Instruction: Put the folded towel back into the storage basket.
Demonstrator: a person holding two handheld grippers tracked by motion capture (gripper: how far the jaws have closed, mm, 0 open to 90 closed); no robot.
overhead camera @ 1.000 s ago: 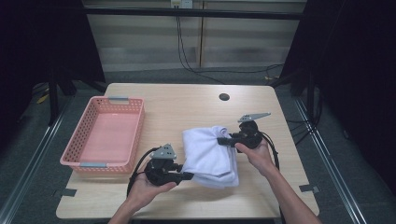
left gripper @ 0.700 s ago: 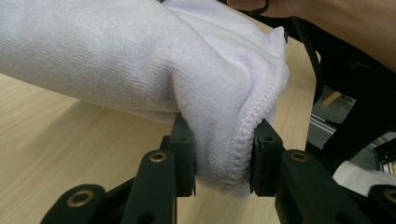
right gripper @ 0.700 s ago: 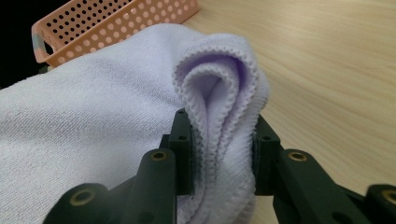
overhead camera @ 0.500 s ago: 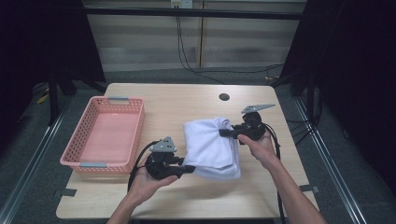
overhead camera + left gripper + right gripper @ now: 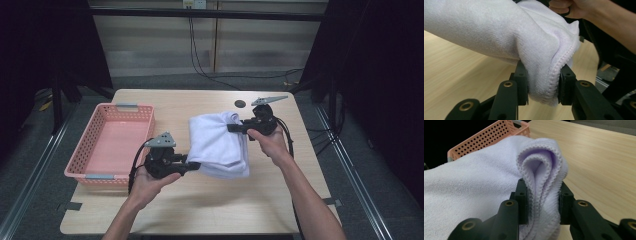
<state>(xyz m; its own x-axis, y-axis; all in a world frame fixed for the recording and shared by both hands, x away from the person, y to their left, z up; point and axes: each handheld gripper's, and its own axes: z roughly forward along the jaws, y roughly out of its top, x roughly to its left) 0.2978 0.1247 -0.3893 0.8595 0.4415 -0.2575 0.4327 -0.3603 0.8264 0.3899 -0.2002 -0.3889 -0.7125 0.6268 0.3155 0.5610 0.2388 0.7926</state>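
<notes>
Both grippers clamp the white towel [image 5: 220,145]: left gripper [image 5: 192,165] bites its 7 o'clock corner, right gripper [image 5: 235,128] its 2 o'clock corner, above the bench [image 5: 200,200].

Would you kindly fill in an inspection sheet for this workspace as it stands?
Surface: light wooden table, a small dark round spot near the far edge.
Job's things: white towel, bunched, held up between both grippers.
Clutter: empty pink basket on the table's left side.
Grippers: left gripper shut on a towel corner; right gripper shut on a folded towel edge.
Cables: black cable trailing from the left gripper.
Surroundings: dark room, grey floor, wall cables behind.
</notes>
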